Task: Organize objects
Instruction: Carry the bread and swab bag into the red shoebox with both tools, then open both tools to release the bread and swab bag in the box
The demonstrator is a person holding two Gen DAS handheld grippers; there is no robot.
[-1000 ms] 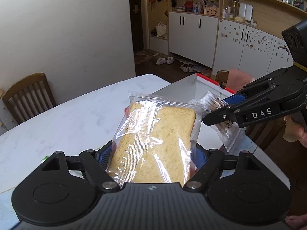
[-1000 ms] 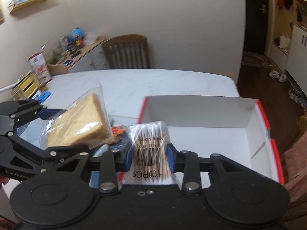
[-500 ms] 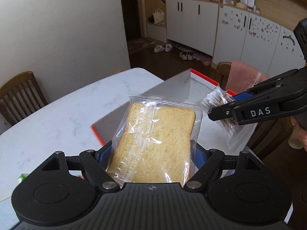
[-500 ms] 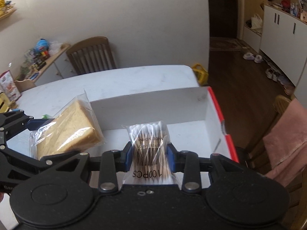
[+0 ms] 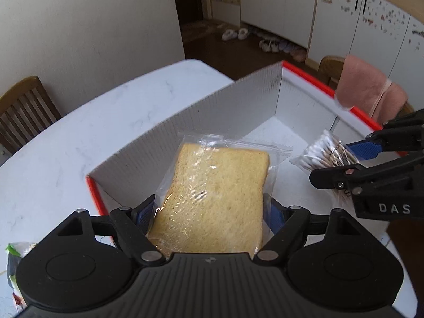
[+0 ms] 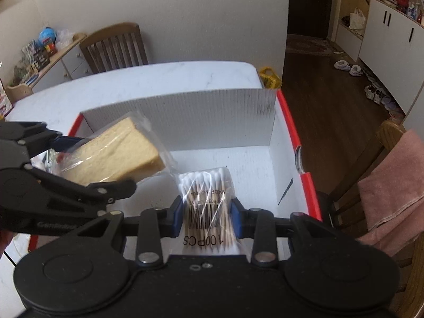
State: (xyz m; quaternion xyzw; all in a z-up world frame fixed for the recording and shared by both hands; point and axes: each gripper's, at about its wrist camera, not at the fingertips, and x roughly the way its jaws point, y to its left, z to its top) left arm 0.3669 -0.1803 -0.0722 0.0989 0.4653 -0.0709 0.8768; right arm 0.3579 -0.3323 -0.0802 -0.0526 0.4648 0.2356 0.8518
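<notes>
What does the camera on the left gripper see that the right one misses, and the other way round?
Only the left wrist view: the flat face of the bread slice in its clear wrapper, and a crumpled green-and-white packet at the table edge.

Only the right wrist view: the "100PCS" print and barcode on the cotton swab bag, a yellow basket on the floor, and a cluttered sideboard.

Both: the white box with red rim, the marble table, the pink cloth over a chair, and each other's gripper.

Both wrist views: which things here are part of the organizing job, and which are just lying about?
In the job:
- bagged bread slice in left gripper
- cotton swab pack in right gripper
- white box

Lying about:
- pink towel
- wooden chair
- shoes
</notes>
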